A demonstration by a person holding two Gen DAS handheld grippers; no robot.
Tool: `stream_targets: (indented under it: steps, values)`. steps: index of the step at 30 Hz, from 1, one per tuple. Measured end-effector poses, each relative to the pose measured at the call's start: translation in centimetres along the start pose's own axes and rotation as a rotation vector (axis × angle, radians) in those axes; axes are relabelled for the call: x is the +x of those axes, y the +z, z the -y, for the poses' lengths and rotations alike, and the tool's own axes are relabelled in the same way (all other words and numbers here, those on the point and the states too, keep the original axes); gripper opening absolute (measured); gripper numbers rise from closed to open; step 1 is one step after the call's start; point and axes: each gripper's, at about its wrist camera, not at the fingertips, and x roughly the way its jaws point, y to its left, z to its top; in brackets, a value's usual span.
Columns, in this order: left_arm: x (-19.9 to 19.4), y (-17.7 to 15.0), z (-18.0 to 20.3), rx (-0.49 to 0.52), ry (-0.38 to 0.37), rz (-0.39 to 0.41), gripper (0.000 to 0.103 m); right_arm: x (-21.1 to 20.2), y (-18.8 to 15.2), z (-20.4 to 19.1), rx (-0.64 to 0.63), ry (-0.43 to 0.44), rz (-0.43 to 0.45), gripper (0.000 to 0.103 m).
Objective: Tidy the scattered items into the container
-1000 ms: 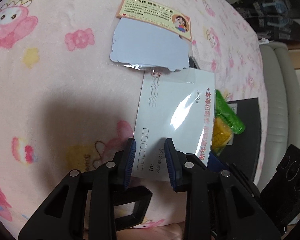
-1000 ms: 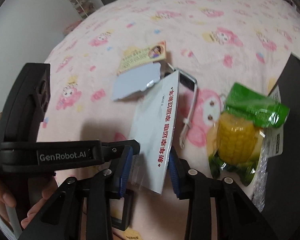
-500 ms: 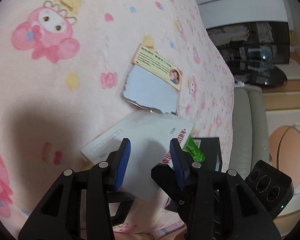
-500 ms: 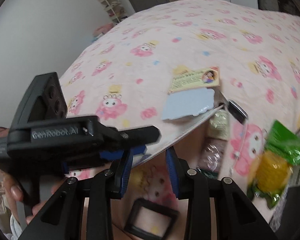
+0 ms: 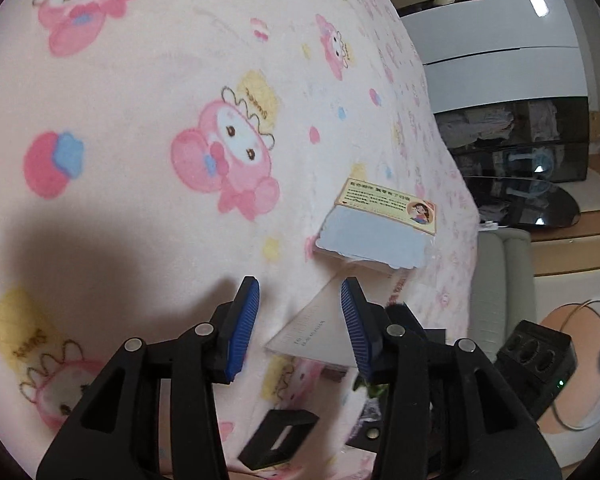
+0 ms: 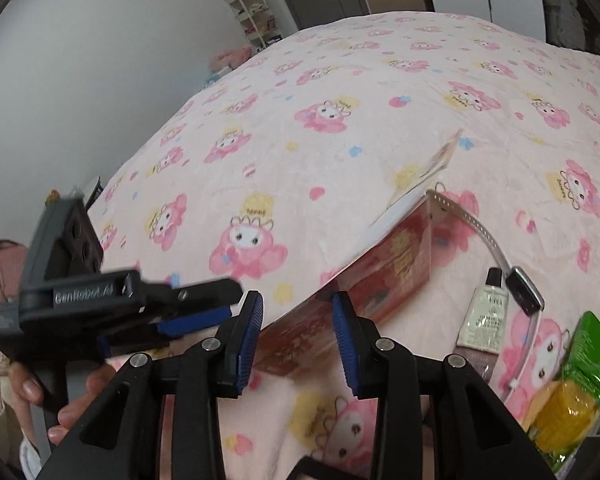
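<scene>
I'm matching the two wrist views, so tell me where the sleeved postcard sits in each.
Left wrist: the sleeved postcard is low centre, a white corner just below the blue notepad pack.
Right wrist: the sleeved postcard runs from between the fingers of the right gripper up to the right, reddish underside showing.
Shared landmark: the blue notepad pack, edge-on here, just past the postcard's far end.
</scene>
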Motion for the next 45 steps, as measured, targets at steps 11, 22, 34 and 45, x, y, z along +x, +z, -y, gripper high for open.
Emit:
stream_targets:
  steps: [11,22,34,45]
  values:
    - [-1.7,1.2,-0.6,0.032,-0.016,0.102,0.043,1.5,3.1,1.1,0.011,-0.066,0.017,0.036]
    - [2.1,1.5,-2.3,-0.004,0.12,-0.055,0.038,3.9,3.8,6.5,0.096,-0.194,-0.038,0.04]
    - [2.4,2.2,-1.7,0.024,0.087,-0.026,0.037,7.9,2.9,6.2,0.04,-0.05,-0.182,0.047]
    - [-0.2,1.9,-1.6,-0.003,0.299,0.117,0.037,4.2,-0.7,3.0,-0.013,-0.049,-0.226,0.047]
